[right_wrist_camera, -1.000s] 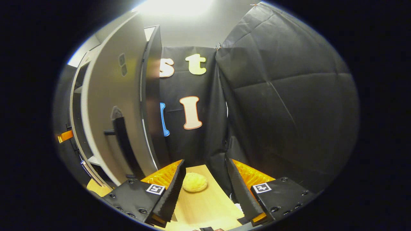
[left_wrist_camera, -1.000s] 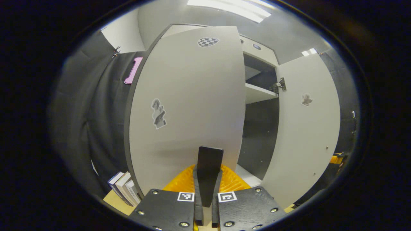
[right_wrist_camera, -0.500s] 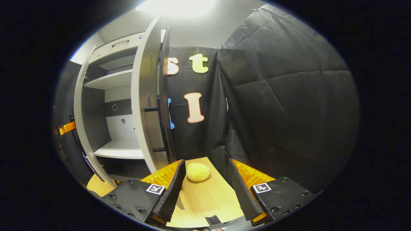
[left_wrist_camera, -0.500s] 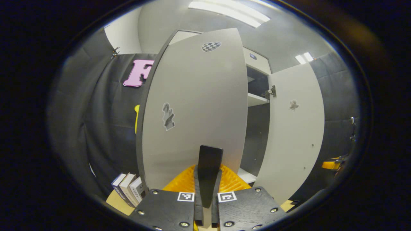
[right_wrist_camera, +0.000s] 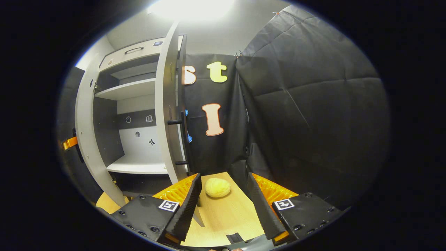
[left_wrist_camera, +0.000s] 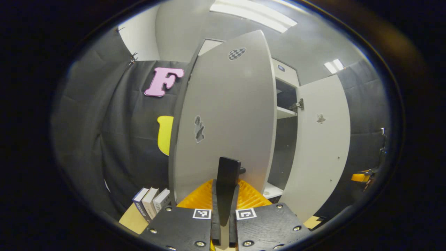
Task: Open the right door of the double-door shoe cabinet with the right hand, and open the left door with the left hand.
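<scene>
In the left gripper view, the grey left door (left_wrist_camera: 226, 104) of the shoe cabinet stands swung out. My left gripper (left_wrist_camera: 225, 190) is shut on its black handle (left_wrist_camera: 228, 169), which rises between the fingers. The right door (left_wrist_camera: 322, 139) stands wide open beyond it, and a shelf (left_wrist_camera: 285, 112) shows in the gap. In the right gripper view, the right door (right_wrist_camera: 167, 115) is seen edge-on with its black handle (right_wrist_camera: 183, 139) facing right. My right gripper (right_wrist_camera: 224, 205) hangs open just right of that door, holding nothing. The cabinet shelves (right_wrist_camera: 129, 90) lie in view.
A yellow bun-like object (right_wrist_camera: 217, 187) lies on the wooden tabletop (right_wrist_camera: 223, 219) between my right fingers. Several books (left_wrist_camera: 151, 202) stand by the left door's foot. Black cloth walls close in on both sides. The other gripper's orange part (left_wrist_camera: 359, 177) shows past the right door.
The left door has swung further open with my left gripper on its handle. The right door now stands edge-on to my right gripper, baring the shelves; that gripper stays open.
</scene>
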Tool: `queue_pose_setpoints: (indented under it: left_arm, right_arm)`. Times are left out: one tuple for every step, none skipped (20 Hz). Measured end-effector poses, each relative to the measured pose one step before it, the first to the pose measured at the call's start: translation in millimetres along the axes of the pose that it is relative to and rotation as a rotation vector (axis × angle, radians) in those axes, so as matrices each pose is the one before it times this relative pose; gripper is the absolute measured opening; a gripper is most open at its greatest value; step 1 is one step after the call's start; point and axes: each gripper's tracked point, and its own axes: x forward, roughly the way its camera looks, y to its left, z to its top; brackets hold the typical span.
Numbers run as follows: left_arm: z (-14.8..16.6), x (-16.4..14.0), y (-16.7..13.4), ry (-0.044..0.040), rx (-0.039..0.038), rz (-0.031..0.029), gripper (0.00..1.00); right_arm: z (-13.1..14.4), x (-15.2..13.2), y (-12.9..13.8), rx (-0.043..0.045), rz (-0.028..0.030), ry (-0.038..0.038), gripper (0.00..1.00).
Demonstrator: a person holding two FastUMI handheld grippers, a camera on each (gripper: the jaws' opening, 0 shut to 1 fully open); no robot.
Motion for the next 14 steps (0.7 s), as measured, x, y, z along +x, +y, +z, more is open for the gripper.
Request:
queue_pose_setpoints:
  left_arm:
    - [-0.34,-0.22,3.41,-0.00202,0.00240,0.01395,0.11]
    - [0.73,-0.35,3.45,-0.00185,-0.00037,0.01606,0.12]
    - [-0.14,0.43,2.55,0.00042,-0.00818,0.01818,0.11]
    - [-0.23,0.01,0.97,0.00220,-0.00724,0.01238,0.11]
    - [0.05,-1.16,0.64,0.00168,-0.00442,0.00780,0.11]
    - [0.22,0.04,0.58,0.00110,-0.00070,0.00260,0.10]
    - [-0.22,-0.85,1.42,0.00127,0.00122,0.00077,0.10]
    - [-0.10,-0.56,1.12,-0.00010,0.00122,0.00336,0.10]
    - [2.20,-0.91,2.32,-0.00872,0.01278,0.01119,0.10]
    - [-1.54,1.02,7.62,-0.01450,0.02381,0.03417,0.02]
    - [2.00,1.29,11.25,-0.00449,0.02751,0.03632,0.02]
    - [-0.40,5.51,10.81,0.00458,0.02226,0.02428,0.02]
    - [-1.65,-0.55,5.71,0.00337,0.00438,0.01914,0.02]
    - [-2.64,0.04,4.54,0.01091,-0.01186,0.01484,0.02]
  right_arm:
    - [-2.38,1.15,1.12,-0.00009,0.00235,0.00557,0.77]
    - [-1.12,0.55,1.59,0.00119,0.00371,0.00396,0.77]
    - [-1.33,0.15,2.56,-0.00029,0.00396,0.00394,0.77]
    - [-0.75,0.78,2.09,-0.00687,0.00098,0.00313,0.77]
    - [-0.93,0.71,1.41,-0.01147,0.00018,0.00077,0.77]
    - [-0.14,0.52,2.22,-0.01021,0.00349,-0.00097,0.77]
    - [0.31,-0.31,3.67,-0.00485,0.00654,-0.00105,0.77]
    - [0.77,0.65,3.05,-0.00105,0.00835,-0.00041,0.84]
    - [-0.41,0.01,3.16,-0.00112,0.00701,0.00003,0.84]
    - [-0.22,-0.07,1.94,-0.00272,0.00287,0.00067,0.84]
    - [-1.10,-0.26,0.27,-0.00403,0.00051,0.00019,0.84]
    - [-0.53,-0.71,0.12,-0.00430,0.00038,0.00045,0.84]
    - [-1.23,-1.16,-0.19,-0.00358,-0.00073,0.00183,0.84]
    - [-0.78,-0.56,-0.79,-0.00172,-0.00127,0.00283,0.84]
